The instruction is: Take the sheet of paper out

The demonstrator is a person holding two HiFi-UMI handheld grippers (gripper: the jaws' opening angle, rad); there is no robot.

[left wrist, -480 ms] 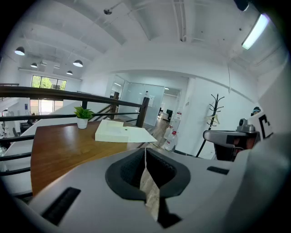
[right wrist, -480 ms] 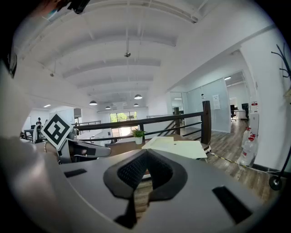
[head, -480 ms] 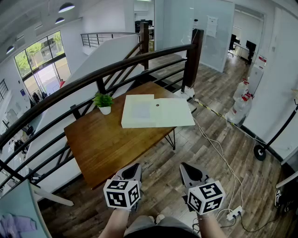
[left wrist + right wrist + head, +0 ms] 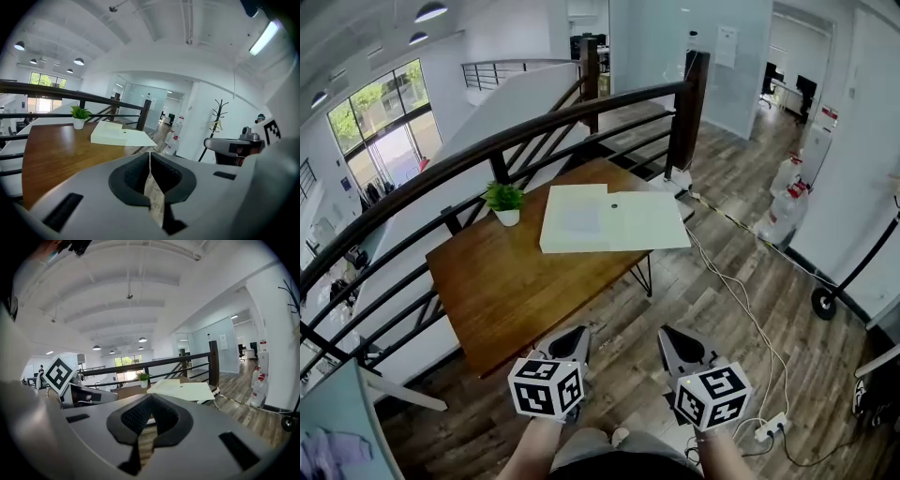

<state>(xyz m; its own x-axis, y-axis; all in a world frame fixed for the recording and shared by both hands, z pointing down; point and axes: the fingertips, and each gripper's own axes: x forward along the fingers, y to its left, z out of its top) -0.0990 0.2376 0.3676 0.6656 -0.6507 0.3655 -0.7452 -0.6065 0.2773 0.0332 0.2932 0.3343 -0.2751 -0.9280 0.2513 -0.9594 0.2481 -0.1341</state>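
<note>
Whatever is kept inside the white folder [image 4: 614,220] on the table [image 4: 506,291] is hidden; a separate sheet cannot be made out.

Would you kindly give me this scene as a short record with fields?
Setting: wooden table beside a dark railing, on a wood floor
On table: flat white folder at the far end; potted plant to its left
Paper: cannot tell it apart from the folder
Left gripper: shut, empty, held low near the person
Right gripper: shut, empty, level with the left one
Task state: not begun; both grippers well short of the folder
</note>
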